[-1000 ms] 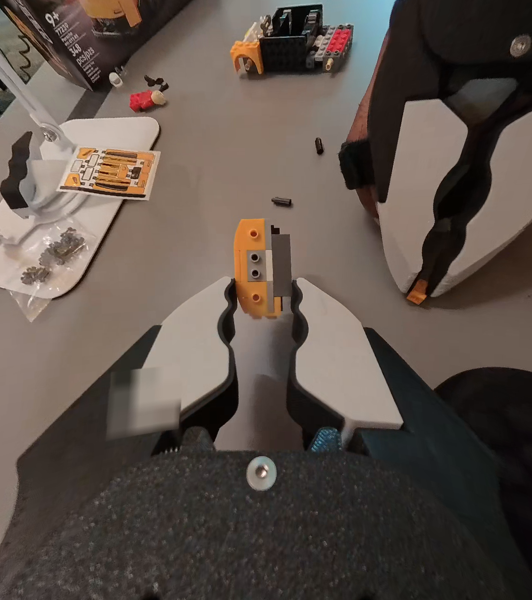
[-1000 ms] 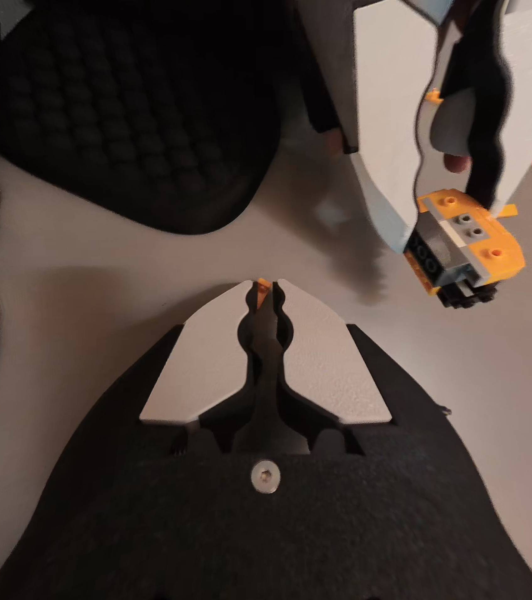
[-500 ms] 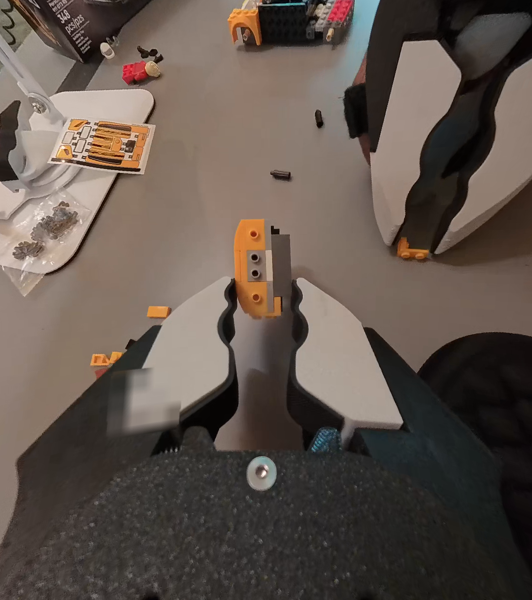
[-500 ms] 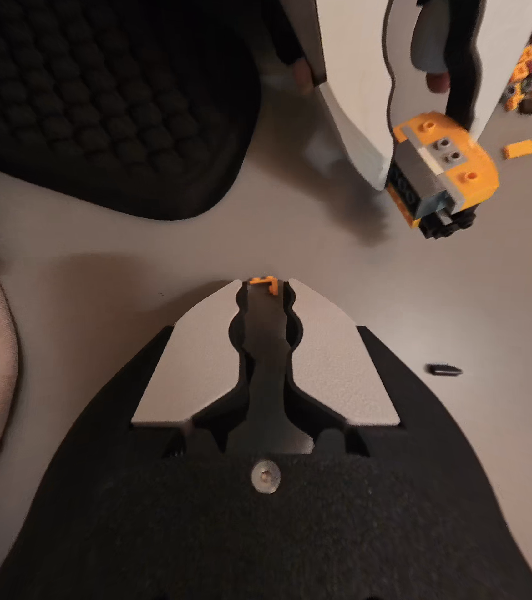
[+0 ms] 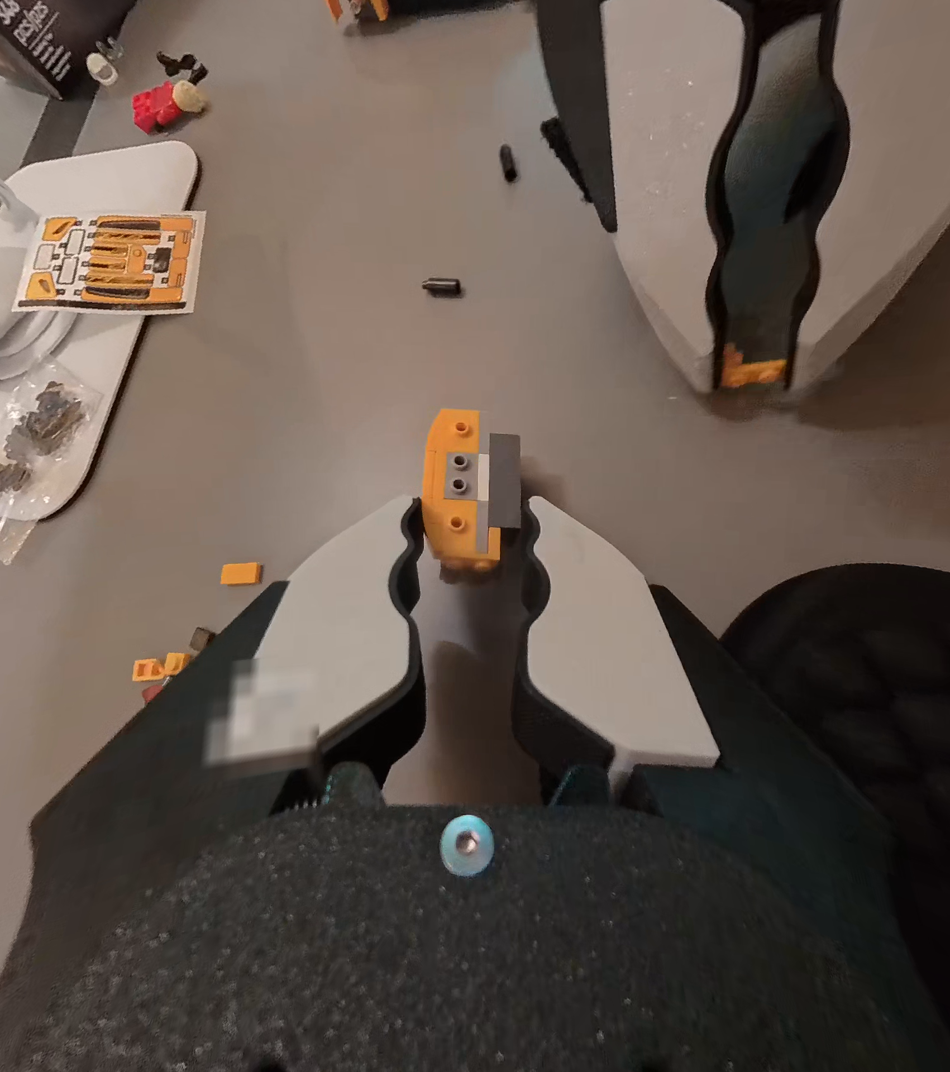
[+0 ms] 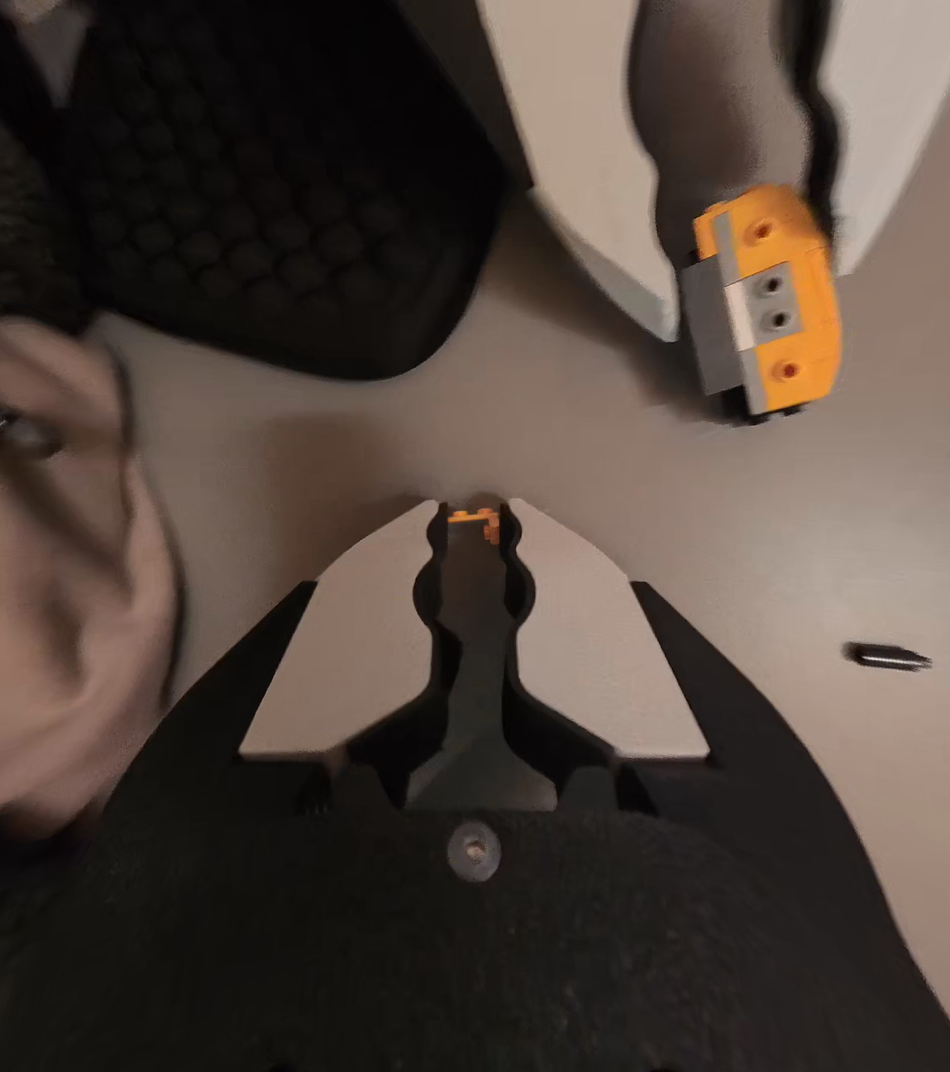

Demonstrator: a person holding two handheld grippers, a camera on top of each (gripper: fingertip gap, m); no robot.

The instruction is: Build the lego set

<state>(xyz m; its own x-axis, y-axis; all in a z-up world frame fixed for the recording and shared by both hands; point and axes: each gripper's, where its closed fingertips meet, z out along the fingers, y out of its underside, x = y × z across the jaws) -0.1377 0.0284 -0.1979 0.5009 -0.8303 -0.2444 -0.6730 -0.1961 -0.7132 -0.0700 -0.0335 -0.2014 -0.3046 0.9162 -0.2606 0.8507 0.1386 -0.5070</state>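
My left gripper [image 5: 469, 513] is shut on an orange and grey lego assembly [image 5: 472, 475], holding it by its near end just above the grey table [image 5: 316, 377]. The assembly also shows in the right wrist view [image 6: 768, 313], blurred, at the upper right. My right gripper [image 6: 473, 510] is shut on a small orange bracket piece [image 6: 475, 518] that spans the narrow gap between its tips. In the left wrist view the right gripper [image 5: 751, 377] is at the upper right, tips down near the table, with the small orange piece [image 5: 751, 371] between them.
A sticker sheet [image 5: 112, 261] lies on a white board [image 5: 130, 168] at the left, with a bag of dark parts [image 5: 31, 429]. Black pins [image 5: 440, 285], loose orange pieces [image 5: 240, 573] and a red piece [image 5: 156, 107] lie about. A black seat [image 5: 867, 725] is at the right. A person [image 6: 25, 522] is close at the left.
The right gripper's jaws stand wider than a second ago, and the small orange piece now lies across them. Both grippers have shifted over the table; the left keeps its hold on the assembly.
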